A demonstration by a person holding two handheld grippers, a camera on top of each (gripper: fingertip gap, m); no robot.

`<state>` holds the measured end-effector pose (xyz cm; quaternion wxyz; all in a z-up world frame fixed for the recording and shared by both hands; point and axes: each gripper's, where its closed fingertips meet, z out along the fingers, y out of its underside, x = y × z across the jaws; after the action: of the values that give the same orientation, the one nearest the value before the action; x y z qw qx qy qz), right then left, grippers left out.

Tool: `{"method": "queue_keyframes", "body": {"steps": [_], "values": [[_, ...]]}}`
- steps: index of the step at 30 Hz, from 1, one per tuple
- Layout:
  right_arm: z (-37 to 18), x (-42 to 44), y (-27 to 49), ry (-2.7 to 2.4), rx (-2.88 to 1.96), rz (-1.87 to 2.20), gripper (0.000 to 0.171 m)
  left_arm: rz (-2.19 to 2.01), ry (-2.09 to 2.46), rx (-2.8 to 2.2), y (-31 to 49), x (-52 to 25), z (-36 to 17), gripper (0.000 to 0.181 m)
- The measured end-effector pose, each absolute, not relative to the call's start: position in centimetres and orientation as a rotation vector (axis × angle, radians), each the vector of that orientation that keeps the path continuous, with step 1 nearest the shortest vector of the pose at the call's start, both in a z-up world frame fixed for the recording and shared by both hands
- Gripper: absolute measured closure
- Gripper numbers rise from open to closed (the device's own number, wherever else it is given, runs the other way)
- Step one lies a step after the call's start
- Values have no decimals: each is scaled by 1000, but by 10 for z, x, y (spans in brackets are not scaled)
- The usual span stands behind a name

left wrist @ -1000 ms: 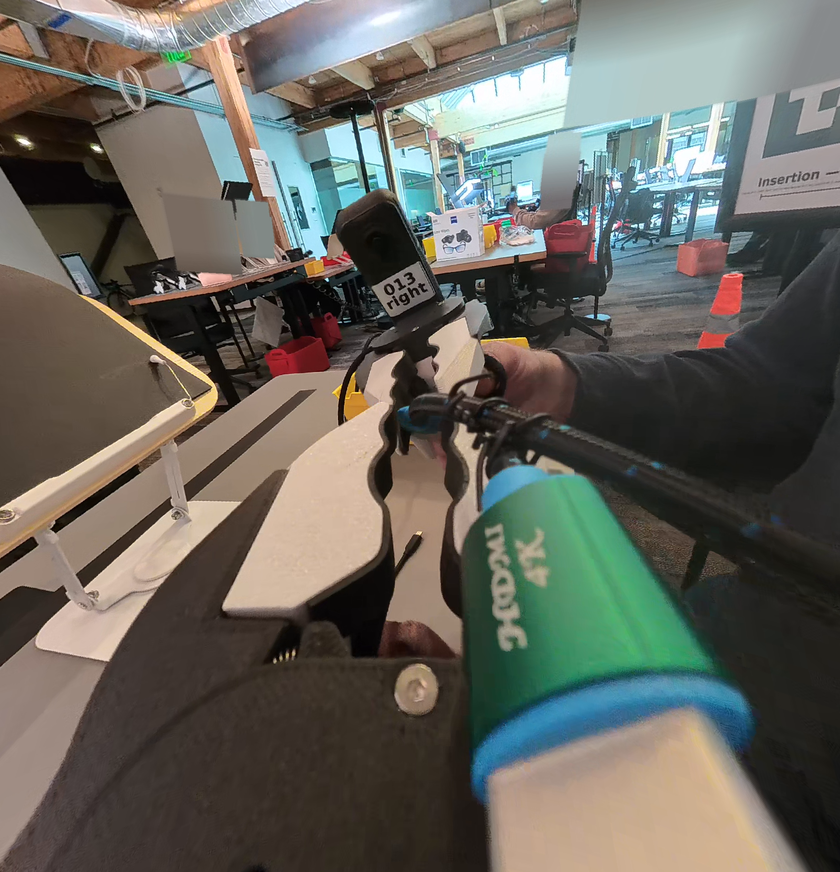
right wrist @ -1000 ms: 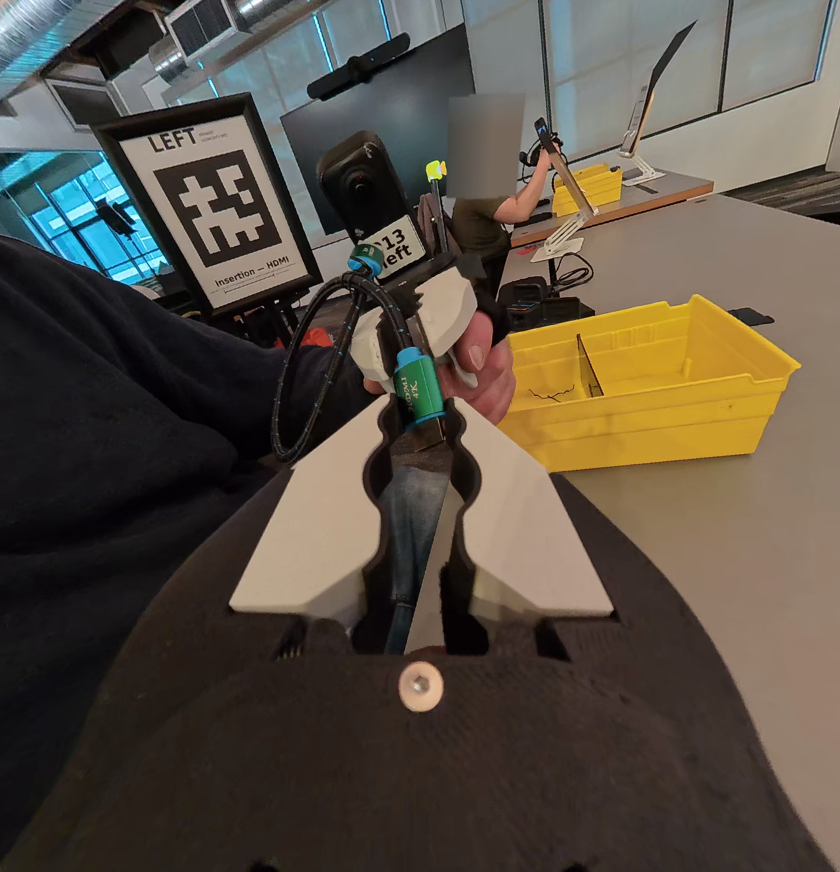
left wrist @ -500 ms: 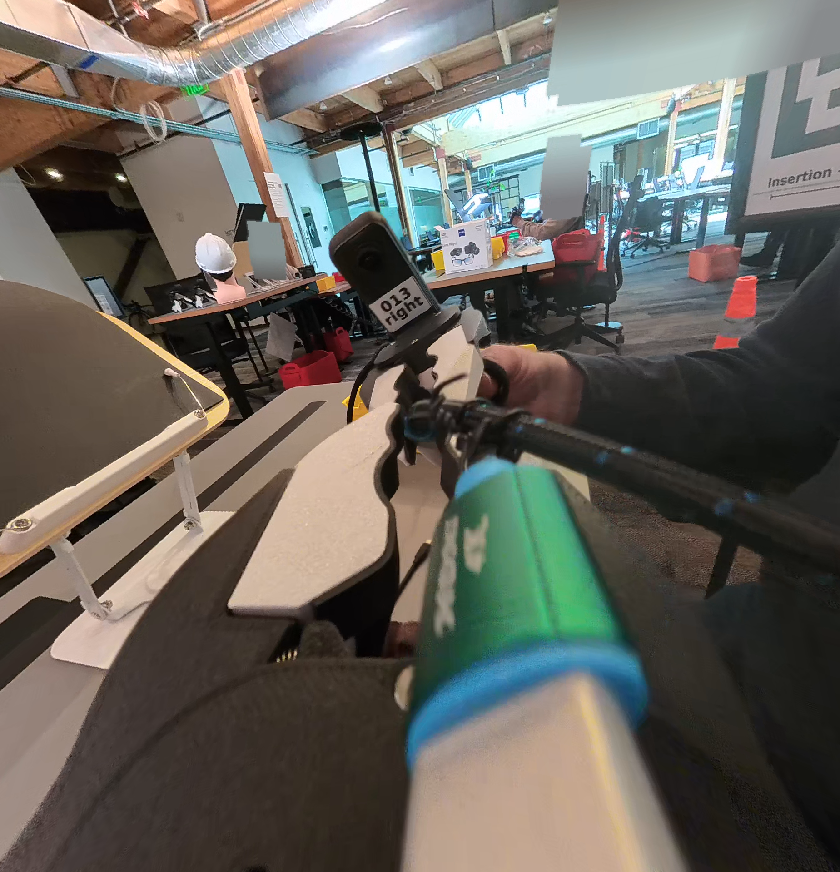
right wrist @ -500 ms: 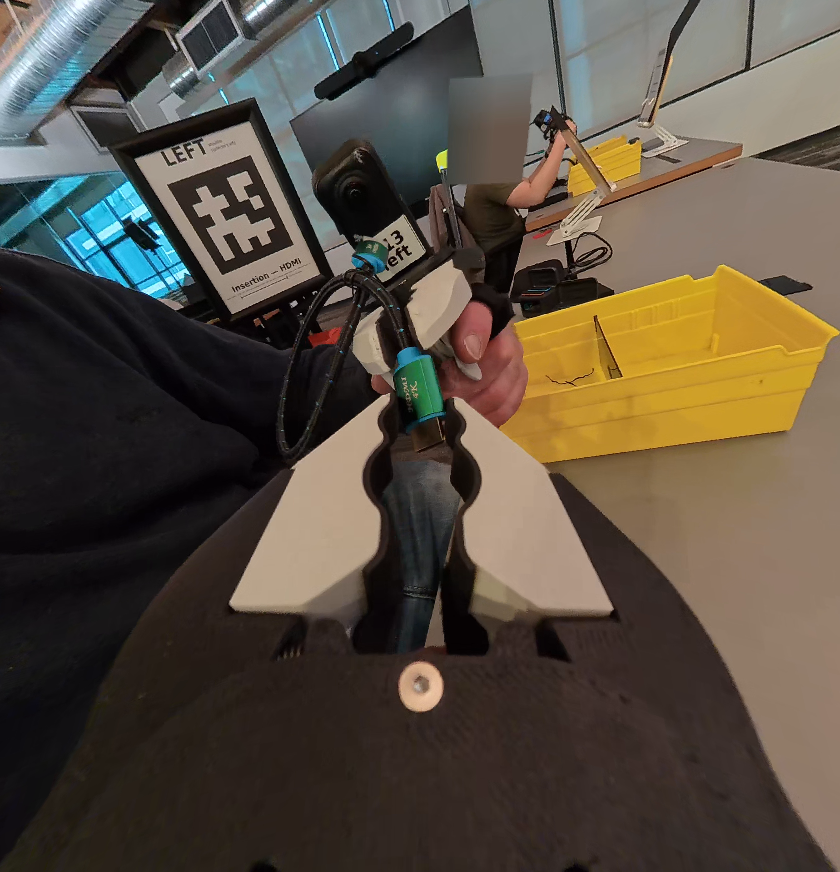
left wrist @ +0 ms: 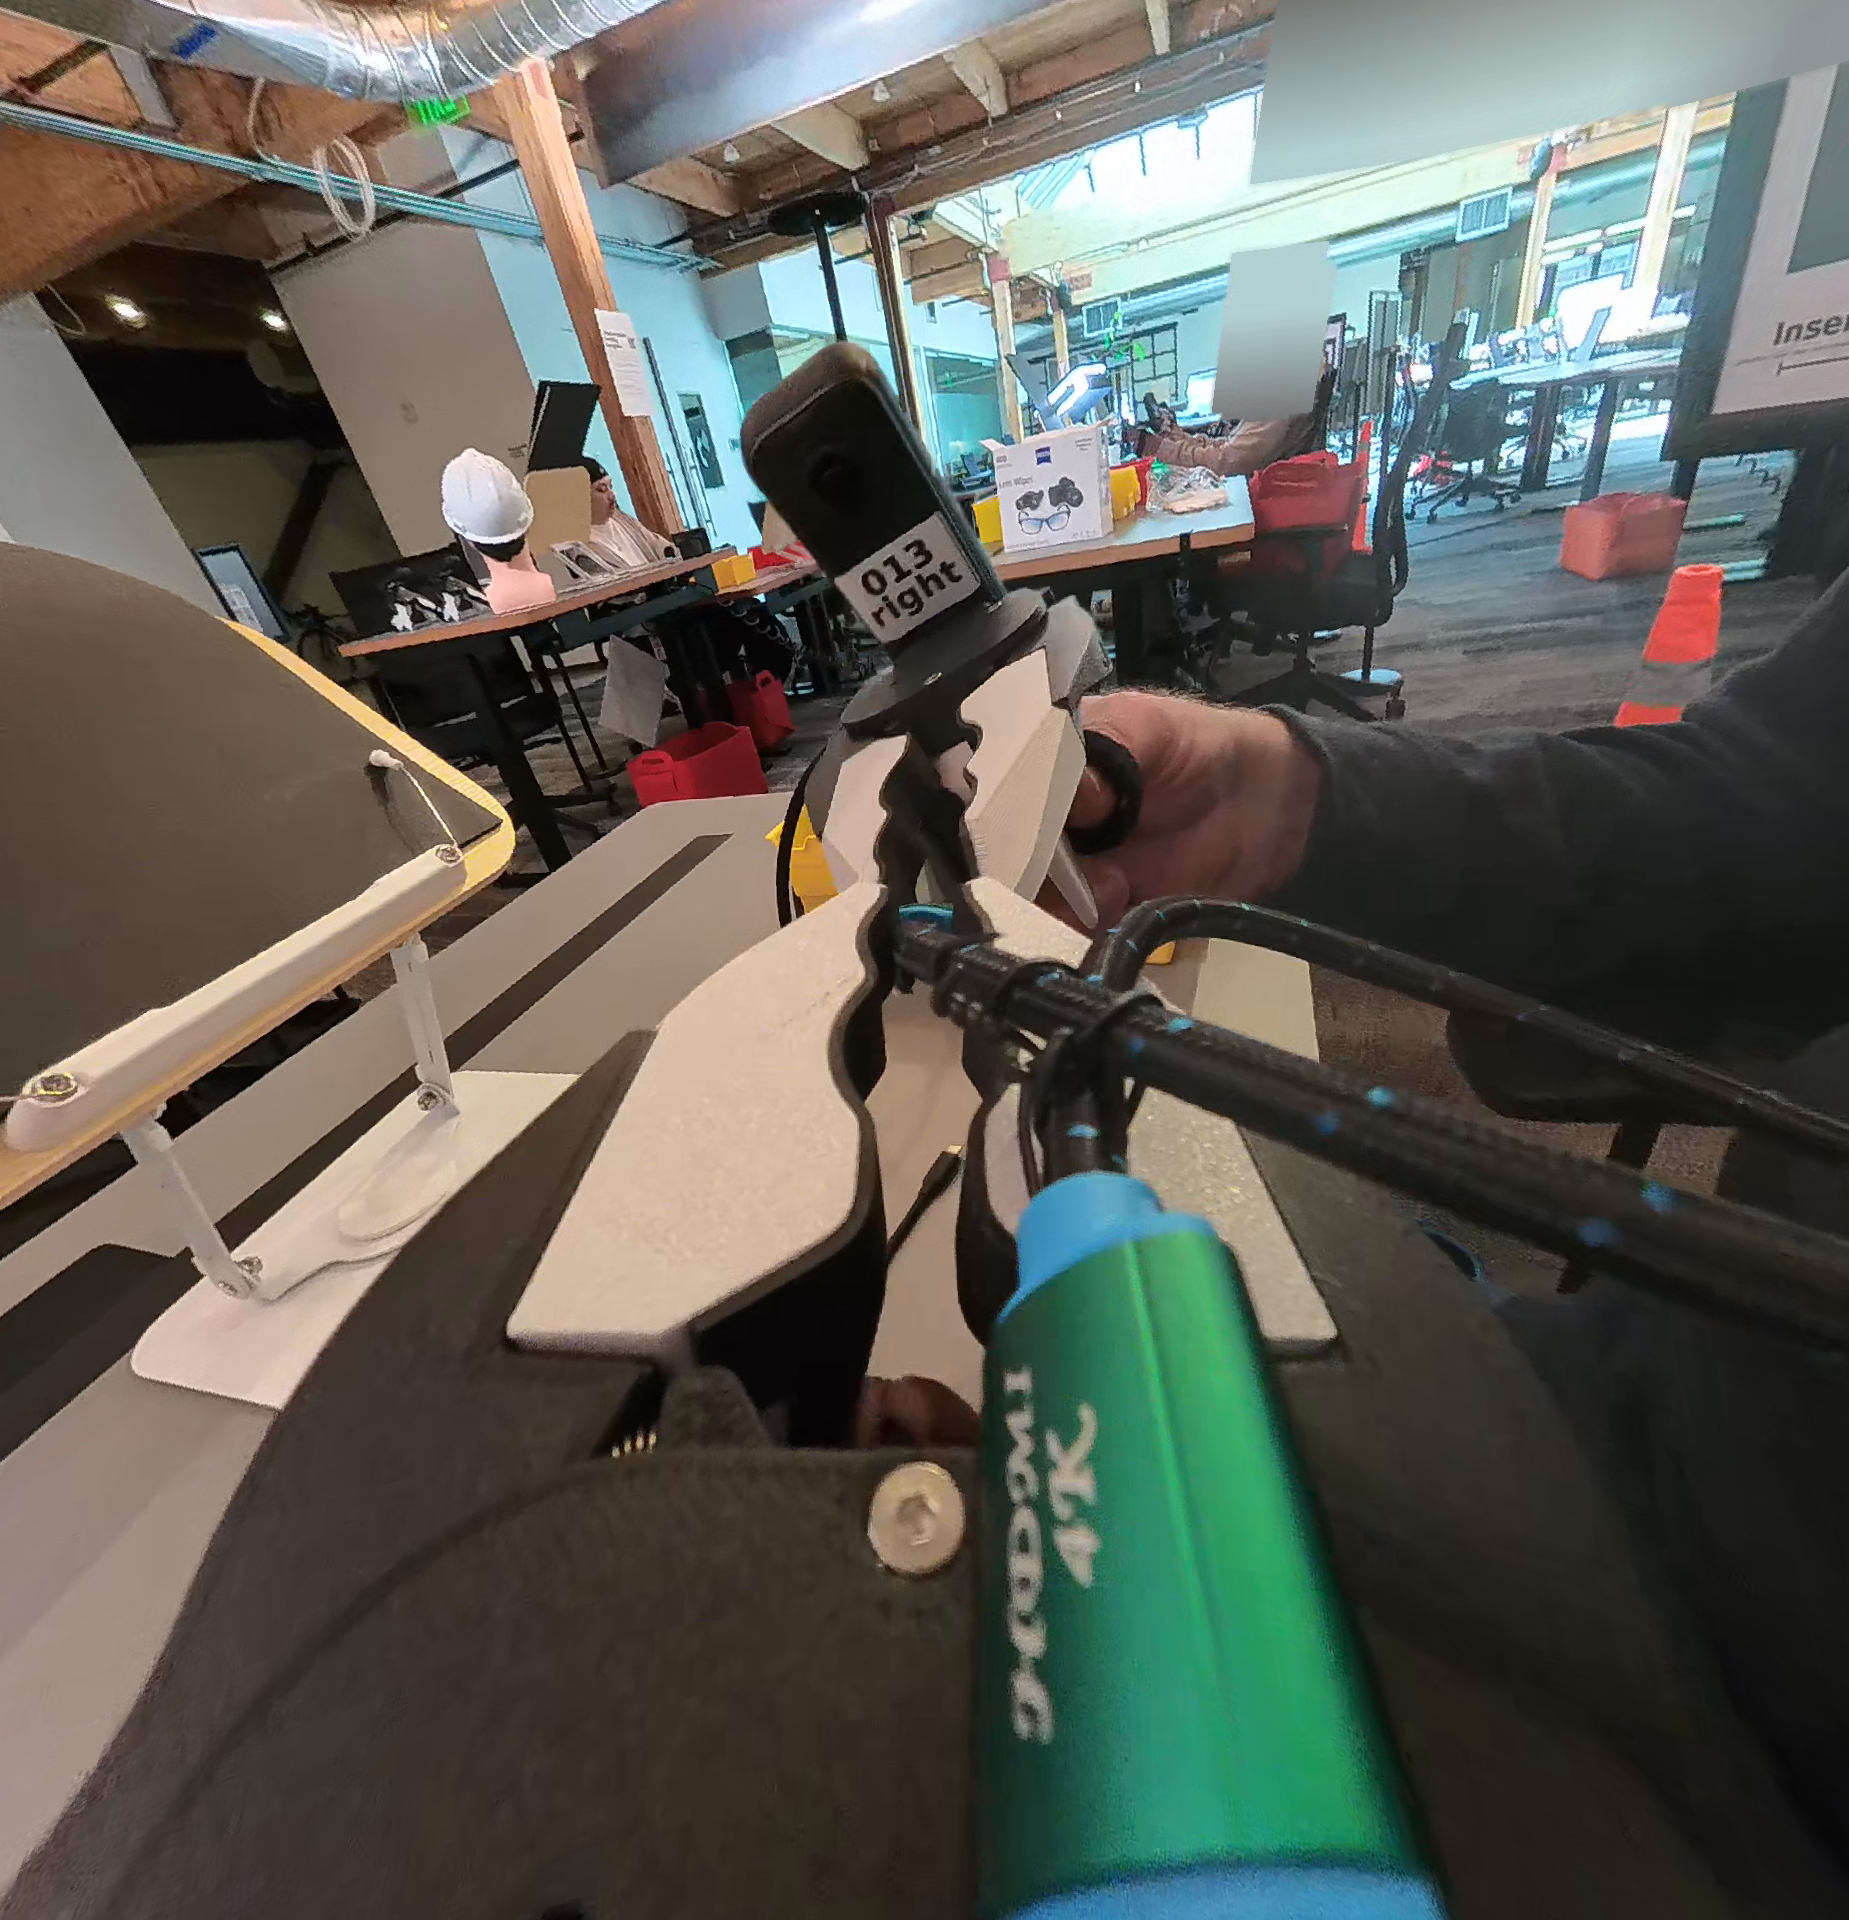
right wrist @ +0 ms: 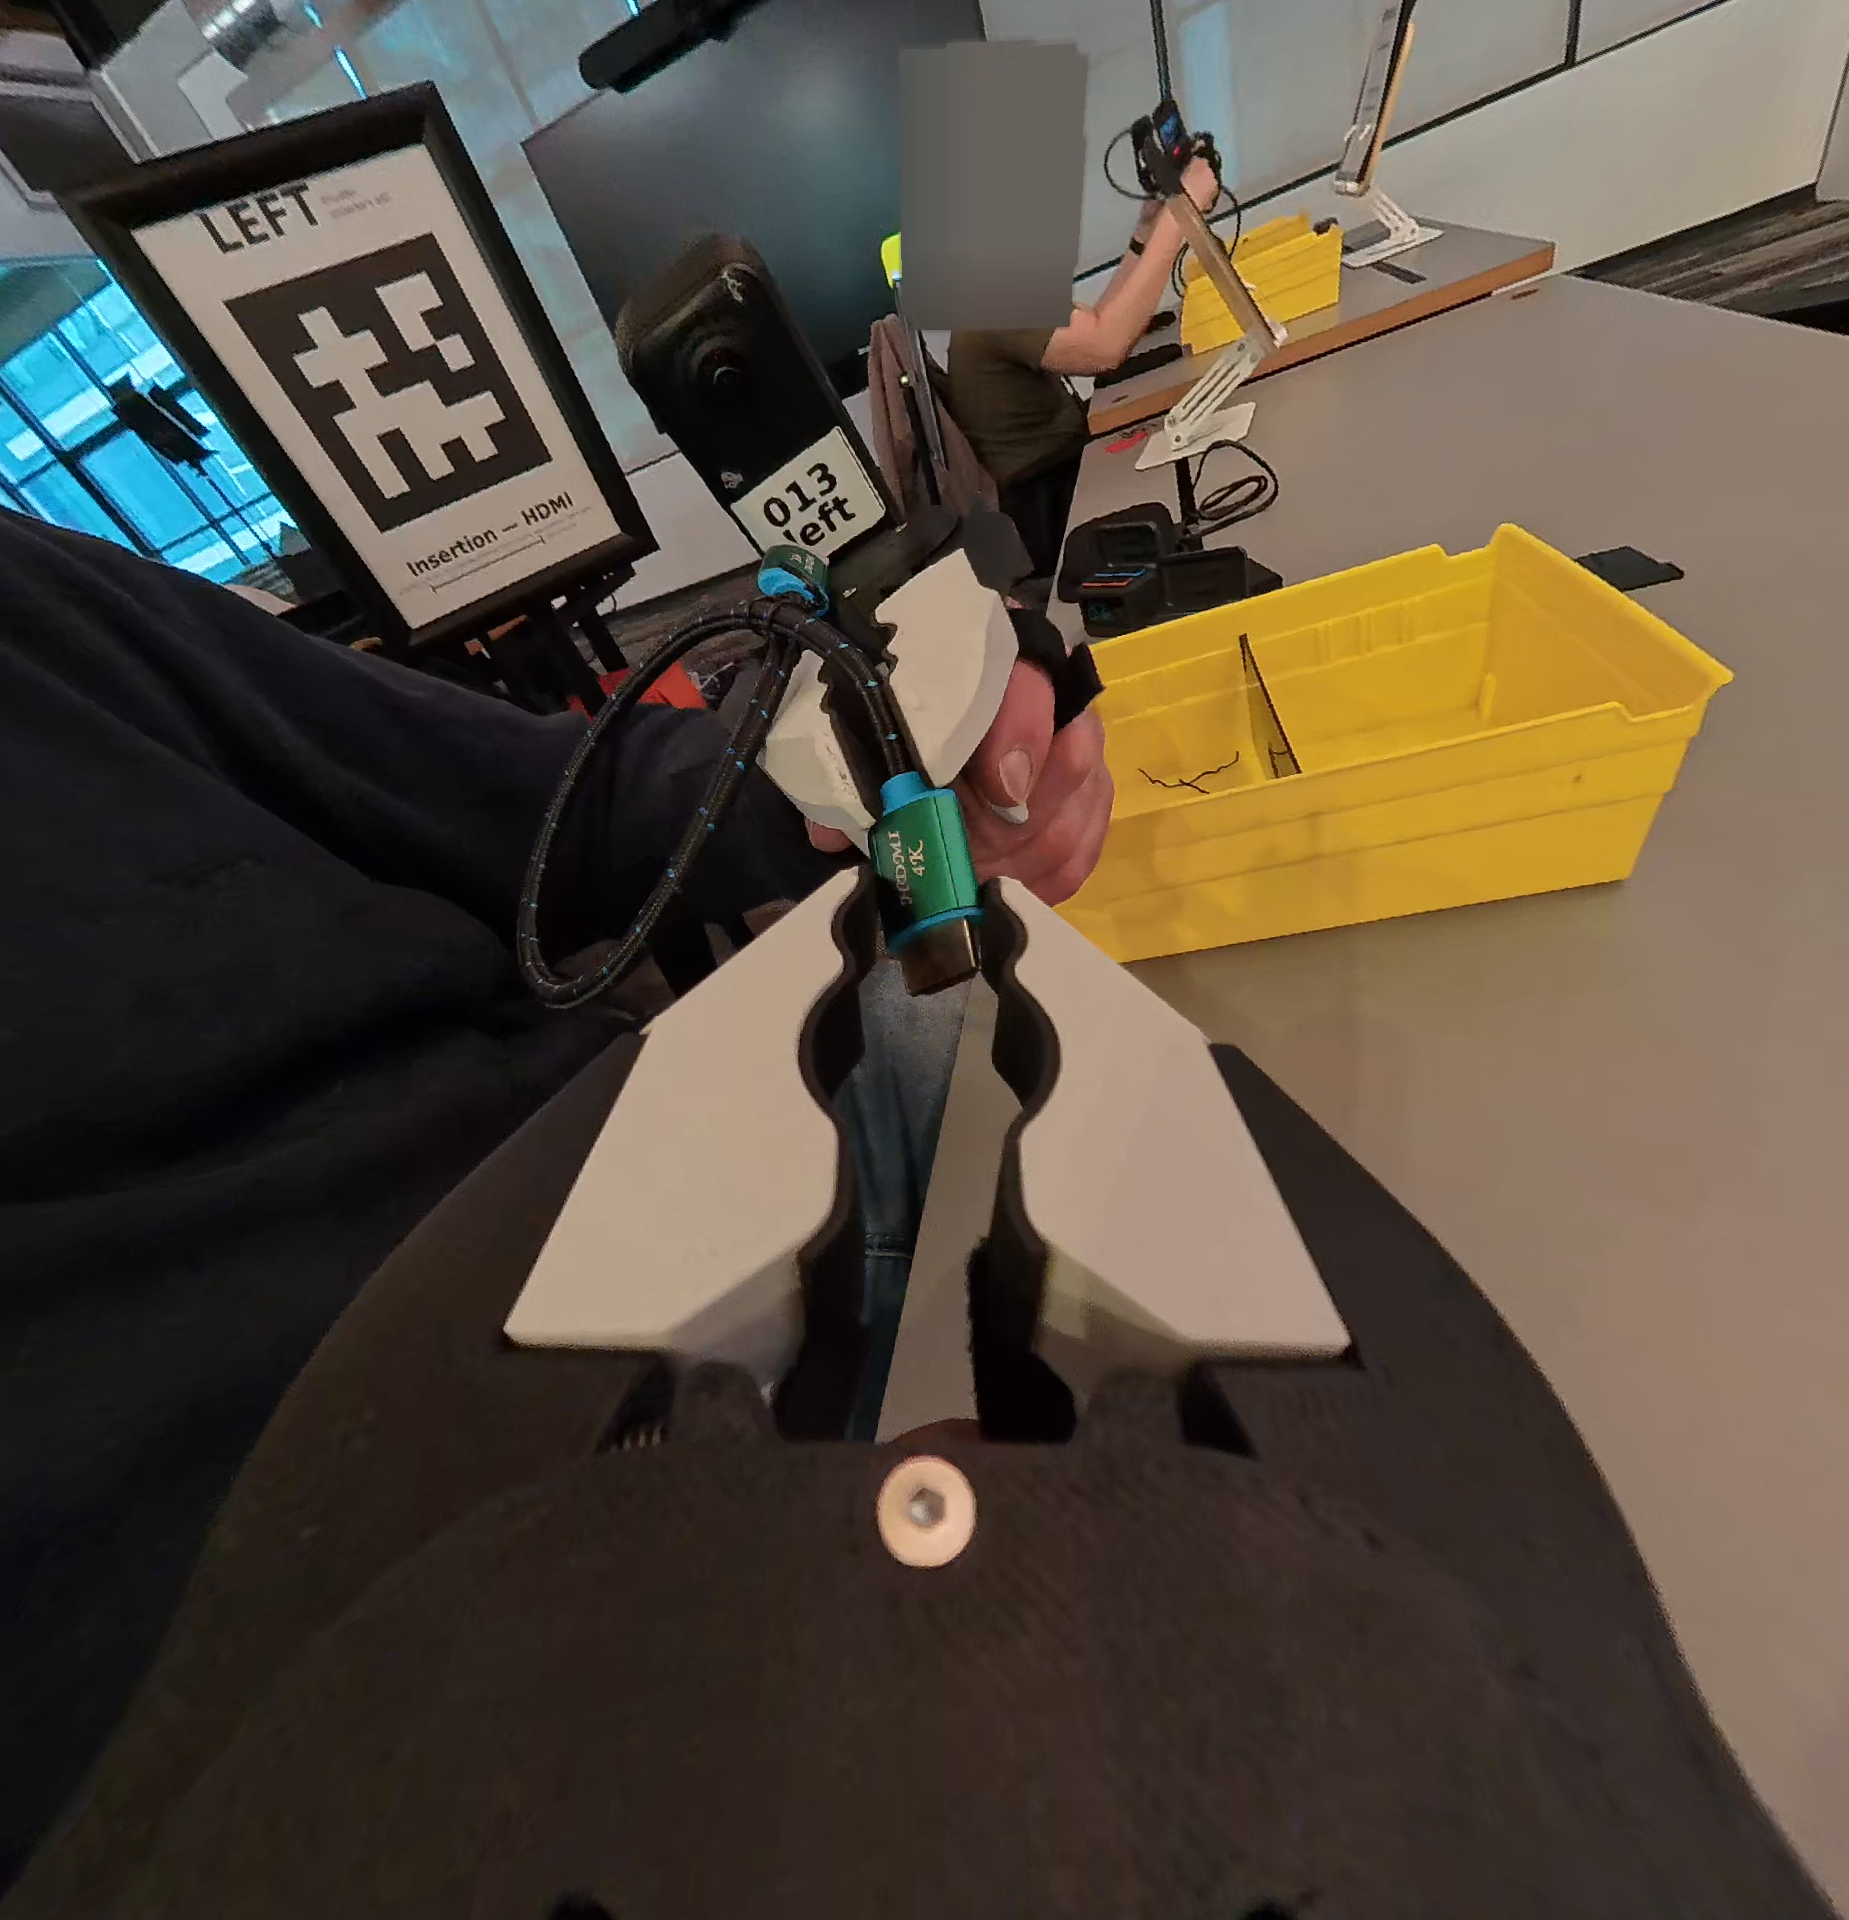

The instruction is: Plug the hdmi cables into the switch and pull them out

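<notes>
Right wrist view: left tool (right wrist: 878,717) raised, clamping braided cable (right wrist: 629,790).

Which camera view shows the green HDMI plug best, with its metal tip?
The right wrist view: the whole green HDMI plug shows, sharp, with its metal tip and braided cable, hanging from the left hand-held gripper. The left wrist view shows the plug very close and partly blurred, cut off by the bottom edge, its tip out of frame.
</notes>
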<state>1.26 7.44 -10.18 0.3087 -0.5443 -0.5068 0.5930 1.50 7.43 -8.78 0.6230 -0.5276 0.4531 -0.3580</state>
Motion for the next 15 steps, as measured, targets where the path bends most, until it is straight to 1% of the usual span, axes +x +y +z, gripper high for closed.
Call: {"method": "queue_keyframes", "body": {"steps": [10,15], "values": [[-111,16,76,-1451,-1514,1431,153,-804,1065,-1247,74,18,-96,170],[-107,14,73,-1431,-1500,1483,153,-776,1083,-1225,72,16,-93,172]]}}
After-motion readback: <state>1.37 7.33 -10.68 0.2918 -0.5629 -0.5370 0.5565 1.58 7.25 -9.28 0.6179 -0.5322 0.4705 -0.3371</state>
